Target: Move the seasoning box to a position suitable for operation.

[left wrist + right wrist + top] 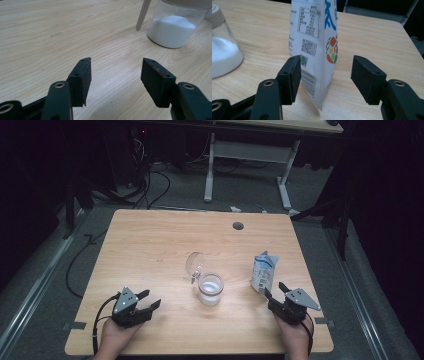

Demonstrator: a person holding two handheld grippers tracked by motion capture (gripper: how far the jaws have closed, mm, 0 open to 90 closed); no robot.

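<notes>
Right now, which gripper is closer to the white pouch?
Right. The right gripper sits just before the standing pouch, jaws open with the pouch's lower edge between them. The left gripper rests far across the table, beyond the glass jar.

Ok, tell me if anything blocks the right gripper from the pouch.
Nothing visible does. The right gripper is open with the upright pouch directly ahead, standing in line with the gap between its jaws, apart from both pads. The jar stands off to the side, clear of that path.
</notes>
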